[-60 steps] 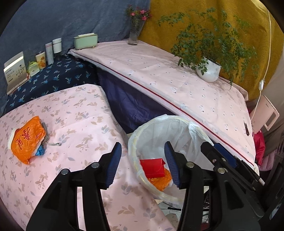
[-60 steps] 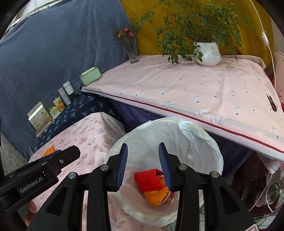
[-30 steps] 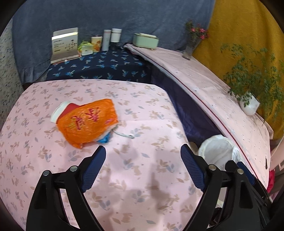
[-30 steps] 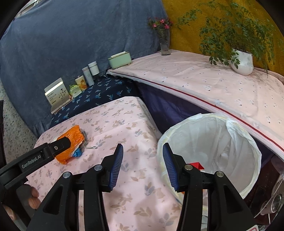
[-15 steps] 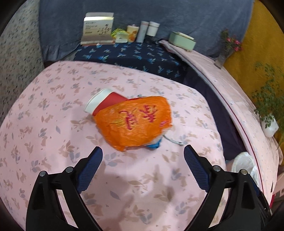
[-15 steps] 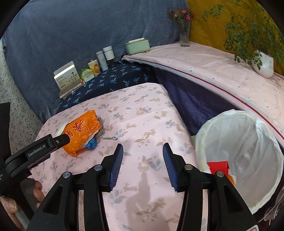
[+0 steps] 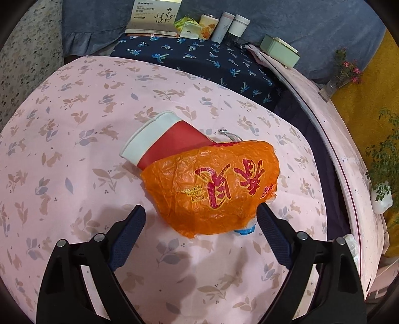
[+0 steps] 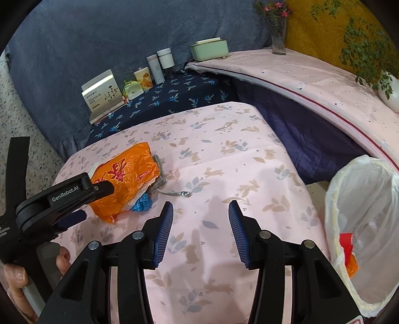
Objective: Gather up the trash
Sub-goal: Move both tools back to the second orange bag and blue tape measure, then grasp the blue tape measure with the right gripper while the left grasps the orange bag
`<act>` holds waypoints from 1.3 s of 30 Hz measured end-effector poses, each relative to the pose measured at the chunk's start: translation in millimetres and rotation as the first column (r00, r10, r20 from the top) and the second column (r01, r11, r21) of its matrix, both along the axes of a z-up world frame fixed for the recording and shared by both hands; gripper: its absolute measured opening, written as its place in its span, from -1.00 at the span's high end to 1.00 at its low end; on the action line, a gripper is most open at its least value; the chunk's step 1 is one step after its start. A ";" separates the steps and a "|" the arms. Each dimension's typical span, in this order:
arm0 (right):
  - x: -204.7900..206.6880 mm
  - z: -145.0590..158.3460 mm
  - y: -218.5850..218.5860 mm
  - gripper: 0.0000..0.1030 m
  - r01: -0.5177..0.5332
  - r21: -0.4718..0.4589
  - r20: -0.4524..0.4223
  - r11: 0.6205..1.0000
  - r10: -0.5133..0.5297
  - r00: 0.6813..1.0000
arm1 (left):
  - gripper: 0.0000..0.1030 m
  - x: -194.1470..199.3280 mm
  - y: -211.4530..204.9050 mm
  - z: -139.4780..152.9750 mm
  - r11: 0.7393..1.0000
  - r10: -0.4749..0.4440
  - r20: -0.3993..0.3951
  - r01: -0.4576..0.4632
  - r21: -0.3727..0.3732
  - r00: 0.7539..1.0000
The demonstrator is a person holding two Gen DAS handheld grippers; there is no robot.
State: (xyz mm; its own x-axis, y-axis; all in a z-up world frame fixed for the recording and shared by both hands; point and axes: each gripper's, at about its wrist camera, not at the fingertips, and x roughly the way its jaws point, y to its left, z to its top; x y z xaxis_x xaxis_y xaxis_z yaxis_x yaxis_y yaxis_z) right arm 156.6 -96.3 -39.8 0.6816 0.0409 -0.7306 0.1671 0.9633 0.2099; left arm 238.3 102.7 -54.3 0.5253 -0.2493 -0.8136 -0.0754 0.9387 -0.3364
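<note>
A crinkled orange bag [image 7: 219, 184] lies on the table's [image 7: 74, 124] pink cloth, half covering a red cup [image 7: 162, 142]. The left tongs [image 7: 199, 219] straddle the bag's near edge, closing — no grip; right tongs [image 8: 200, 224] apart, empty.

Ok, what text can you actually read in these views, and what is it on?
"GenRobot.AI": on the left gripper, seen from the right wrist.
Large red characters on the orange bag: upside down, not legible to me; its small yellow print is too crumpled to read.
White box at the back: printing too small.
Remaining containers: nothing readable.
</note>
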 end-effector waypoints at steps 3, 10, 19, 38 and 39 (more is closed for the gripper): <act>8.1 -3.9 7.4 0.11 -0.017 0.005 -0.010 1.000 0.017 1.000 | -0.23 3.8 -2.9 -1.6 0.999 -0.035 -0.013 0.035 -0.001 0.999; 27.5 -16.7 32.6 0.11 -0.088 0.011 -0.034 0.996 0.088 0.996 | 0.69 8.1 -1.1 0.6 0.997 -0.074 -0.024 0.074 -0.015 0.997; 52.2 -35.5 57.6 0.11 -0.154 0.038 -0.066 0.987 0.157 0.985 | 1.00 12.0 1.7 16.0 0.995 -0.098 0.018 0.098 -0.029 0.995; 48.4 -46.9 42.9 0.68 -0.145 0.087 -0.089 0.986 0.152 0.984 | 1.00 -2.8 -10.7 14.1 0.987 -0.159 0.050 0.161 -0.024 0.986; 45.9 -46.5 39.2 0.69 -0.135 0.090 -0.088 0.987 0.143 0.986 | 1.00 -5.5 -12.8 14.5 0.985 -0.167 0.050 0.169 -0.024 0.985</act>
